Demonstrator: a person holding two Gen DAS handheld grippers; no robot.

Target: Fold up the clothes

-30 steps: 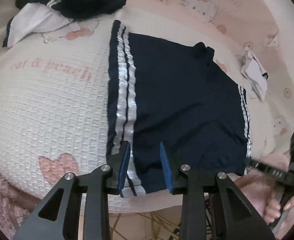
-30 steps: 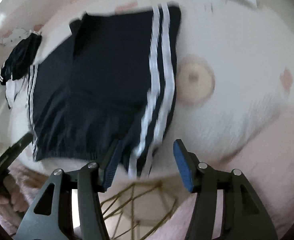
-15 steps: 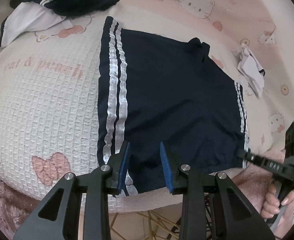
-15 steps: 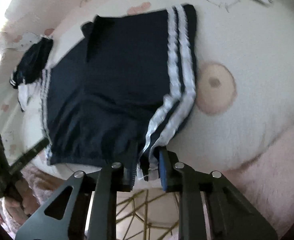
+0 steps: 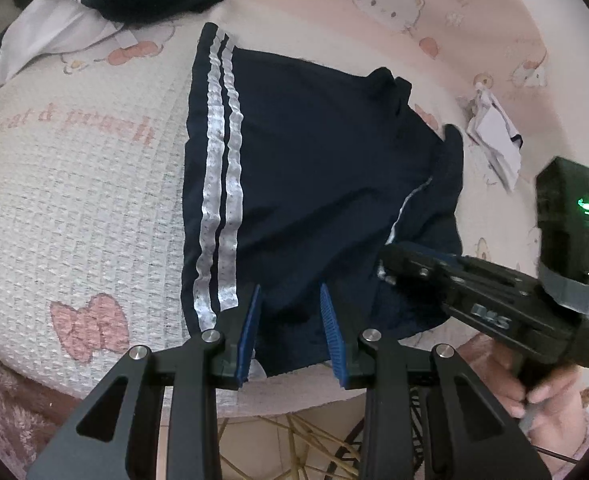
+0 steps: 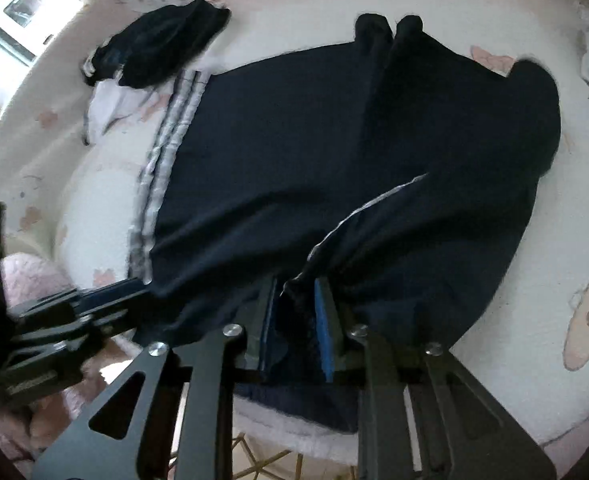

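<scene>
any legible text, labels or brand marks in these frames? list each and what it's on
"cat & peach": pink lettering on the white waffle blanket, first letter partly washed out.
Pale raised marking on the right gripper body: blurred, unreadable.
Faint pink script on the pink cartoon-cat sheet: too small to read.
Navy shorts: no text.

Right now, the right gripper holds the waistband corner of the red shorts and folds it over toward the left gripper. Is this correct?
Not quite: the shorts are dark navy with white side stripes, not red. The right wrist view shows it. The rest holds: the right gripper has the corner bunched between its fingers, jaws opening slightly, folded over toward the left gripper.
</scene>
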